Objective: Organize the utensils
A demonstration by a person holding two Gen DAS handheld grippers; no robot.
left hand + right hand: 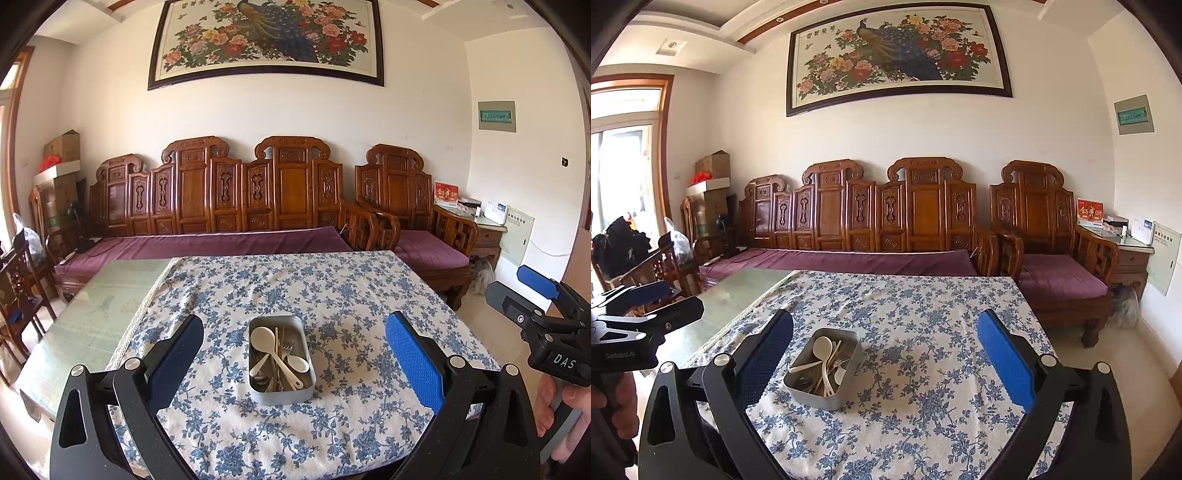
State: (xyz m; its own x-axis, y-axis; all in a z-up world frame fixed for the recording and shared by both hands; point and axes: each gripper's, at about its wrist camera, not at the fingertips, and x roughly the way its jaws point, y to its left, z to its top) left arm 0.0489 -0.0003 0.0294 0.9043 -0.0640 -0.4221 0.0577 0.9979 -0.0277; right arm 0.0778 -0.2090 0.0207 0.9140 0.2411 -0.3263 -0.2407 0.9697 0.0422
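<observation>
1. One metal tray point(279, 395) sits on the surface point(332, 288), which is covered by a blue floral cloth point(351, 295). The tray is our landmark.
2. Inside the tray we count two white spoons point(261, 338), one fork point(287, 348), and at least one pale chopstick point(276, 341). There is more metal cutlery at the tray's near end, but it is overlapped too much to count.
3. All utensils lie piled together in the tray, handles crossing. None lies on the cloth outside it.
4. Left gripper point(293, 365): released, jaws spread wide, nothing between them. It hangs above the surface on the near side of the tray, and in the left wrist view the tray shows centred between its fingers.
5. Right gripper point(884, 365): also released, jaws wide and empty, near side of the tray. In the right wrist view the tray sits close to its left finger.
6. Each gripper shows in the other's view, off to the side of the tray, with a hand point(569, 402) on the handle.
7. Bare glass top point(92, 306) runs left of the tray, beyond the cloth edge.
8. Behind the tray, past the surface's far edge: one long carved wooden bench point(221, 206) and one matching armchair point(413, 206), both with purple cushions.
</observation>
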